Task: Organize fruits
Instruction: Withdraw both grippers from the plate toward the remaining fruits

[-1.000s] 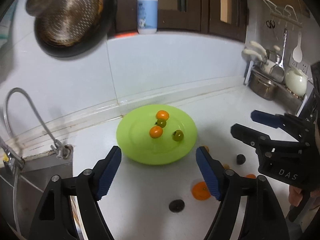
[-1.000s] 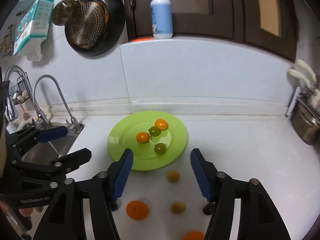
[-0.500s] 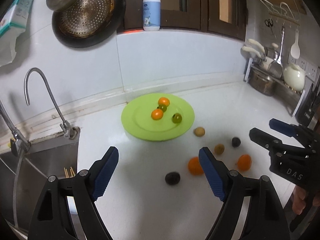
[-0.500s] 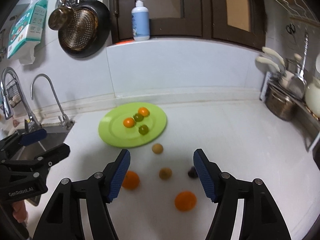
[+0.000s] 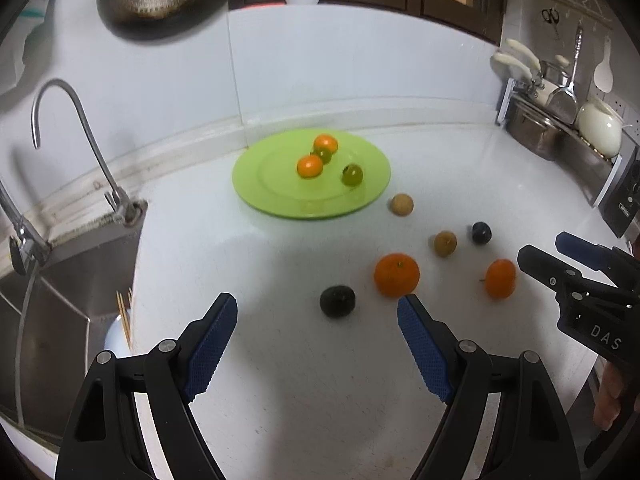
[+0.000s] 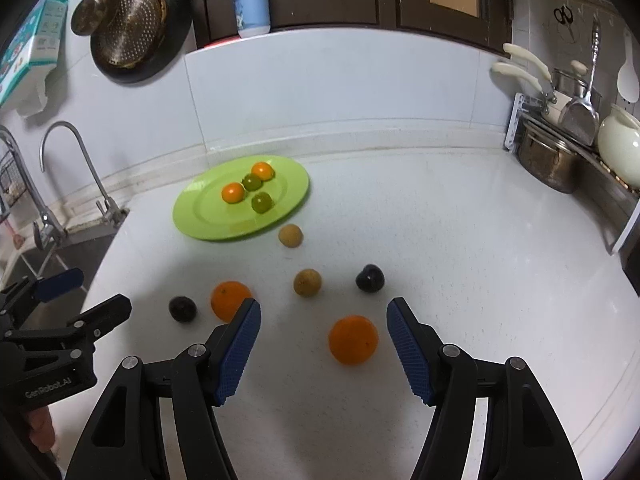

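A green plate (image 5: 280, 196) (image 6: 192, 216) on the white counter holds several small orange and green fruits. Loose on the counter lie two oranges (image 5: 397, 275) (image 5: 500, 278), two tan fruits (image 5: 402, 204) (image 5: 445, 243) and two dark fruits (image 5: 337, 300) (image 5: 481, 232). My left gripper (image 5: 316, 344) is open and empty, just short of the dark fruit and one orange. My right gripper (image 6: 323, 346) is open and empty, with an orange (image 6: 353, 339) between its fingertips' lines, not touched. Each gripper shows at the edge of the other's view.
A sink (image 5: 52, 300) with a tap (image 5: 80, 128) lies at the left. A pot rack with utensils (image 6: 560, 152) stands at the right. A pan (image 6: 132, 28) hangs on the wall; a bottle (image 6: 251, 0) stands on the ledge.
Both grippers have pulled back from the plate toward the counter's front. The loose fruits have come fully into view. Both stay open and empty.
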The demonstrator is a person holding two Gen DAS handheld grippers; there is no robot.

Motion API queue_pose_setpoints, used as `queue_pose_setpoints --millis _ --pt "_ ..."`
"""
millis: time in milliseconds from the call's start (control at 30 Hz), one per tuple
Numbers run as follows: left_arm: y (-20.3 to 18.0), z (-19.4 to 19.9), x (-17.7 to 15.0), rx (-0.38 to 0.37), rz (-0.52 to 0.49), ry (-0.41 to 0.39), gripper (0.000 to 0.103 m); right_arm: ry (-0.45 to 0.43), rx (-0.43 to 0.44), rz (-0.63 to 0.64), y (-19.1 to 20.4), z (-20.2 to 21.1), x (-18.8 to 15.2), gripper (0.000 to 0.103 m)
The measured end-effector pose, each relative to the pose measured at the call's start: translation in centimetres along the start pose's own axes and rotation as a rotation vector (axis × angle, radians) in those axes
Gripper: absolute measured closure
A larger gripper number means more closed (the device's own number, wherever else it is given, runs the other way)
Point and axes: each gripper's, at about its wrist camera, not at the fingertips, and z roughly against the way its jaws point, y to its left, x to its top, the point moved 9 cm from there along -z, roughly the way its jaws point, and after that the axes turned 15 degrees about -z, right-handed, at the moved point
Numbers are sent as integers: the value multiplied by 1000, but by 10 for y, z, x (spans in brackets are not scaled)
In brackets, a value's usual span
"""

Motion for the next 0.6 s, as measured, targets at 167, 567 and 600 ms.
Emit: queue_pose_setpoints --millis 167,567,600 --pt "-4 -12 -7 9 1 44 21 41 -5 -4 -8 -13 -5 37" --pt "-13 -48 -22 3 3 143 21 115 -57 -14 -29 -40 -24 37" --pt "-14 -51 -21 -4 2 141 21 121 -64 -18 -31 -42 -25 37"
